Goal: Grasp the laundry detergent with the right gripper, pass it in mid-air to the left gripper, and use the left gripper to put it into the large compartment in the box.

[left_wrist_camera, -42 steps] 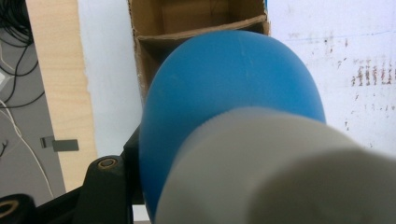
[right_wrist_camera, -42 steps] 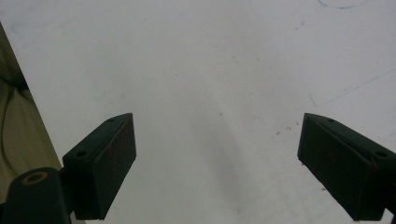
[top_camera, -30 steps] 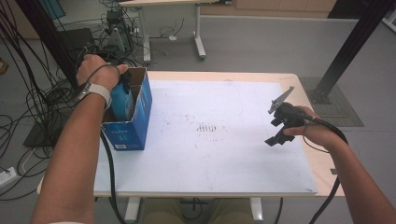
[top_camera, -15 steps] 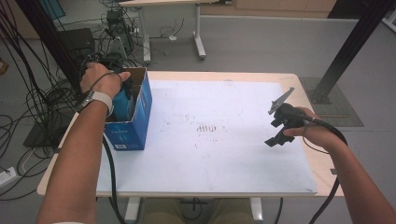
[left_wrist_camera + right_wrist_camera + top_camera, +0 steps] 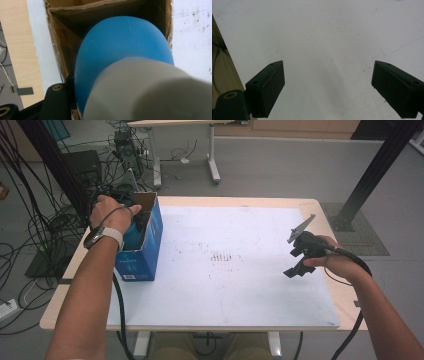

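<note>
Cables crowd the floor past my white table [image 5: 240, 295]. At its left edge, the blue box [image 5: 145, 255] swallows my left gripper [image 5: 75, 105], apparently clamped on a blue-and-grey object [image 5: 125, 55]; snagging cardboard could tip it. Right gripper [image 5: 328, 87] hovers spread, empty.

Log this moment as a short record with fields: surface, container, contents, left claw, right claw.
surface: white sheet on a wooden table
container: blue cardboard box, open-topped, at the table's left edge
contents: blue rounded object with a grey end
left claw: inside the box, seemingly gripping the object
right claw: open, nothing between its jaws, above the sheet
</note>
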{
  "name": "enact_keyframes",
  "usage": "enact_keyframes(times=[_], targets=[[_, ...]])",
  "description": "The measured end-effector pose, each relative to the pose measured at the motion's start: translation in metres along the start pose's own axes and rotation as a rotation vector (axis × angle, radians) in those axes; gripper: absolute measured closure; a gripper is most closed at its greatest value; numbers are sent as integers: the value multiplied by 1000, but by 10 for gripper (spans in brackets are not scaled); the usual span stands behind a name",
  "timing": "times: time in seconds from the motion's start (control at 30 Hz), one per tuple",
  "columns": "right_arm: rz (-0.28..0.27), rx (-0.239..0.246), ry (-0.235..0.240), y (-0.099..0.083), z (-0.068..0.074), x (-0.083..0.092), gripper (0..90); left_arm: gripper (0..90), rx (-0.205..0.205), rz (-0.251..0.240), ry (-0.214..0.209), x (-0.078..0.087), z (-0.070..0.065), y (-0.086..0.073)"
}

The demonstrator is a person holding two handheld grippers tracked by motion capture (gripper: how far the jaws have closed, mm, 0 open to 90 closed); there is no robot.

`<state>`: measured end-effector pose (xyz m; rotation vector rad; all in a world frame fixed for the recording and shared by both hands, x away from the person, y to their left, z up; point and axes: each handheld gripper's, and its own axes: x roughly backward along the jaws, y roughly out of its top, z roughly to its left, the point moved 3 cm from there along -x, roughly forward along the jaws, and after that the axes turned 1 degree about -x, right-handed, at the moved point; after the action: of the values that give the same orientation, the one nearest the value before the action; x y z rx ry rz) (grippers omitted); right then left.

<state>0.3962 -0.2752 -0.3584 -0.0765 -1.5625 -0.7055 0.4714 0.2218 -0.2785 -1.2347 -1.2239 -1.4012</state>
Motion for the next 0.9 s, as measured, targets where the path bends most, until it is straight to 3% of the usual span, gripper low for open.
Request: enact_keyframes(times=[0.7,0.9], targets=[[3,-13,8,-3,0,-3,112,404,-22,41,-4,-32,3,-5],[4,-18,7,-4,0,-4,111,404,-19,42,-7,-35,5,-6]])
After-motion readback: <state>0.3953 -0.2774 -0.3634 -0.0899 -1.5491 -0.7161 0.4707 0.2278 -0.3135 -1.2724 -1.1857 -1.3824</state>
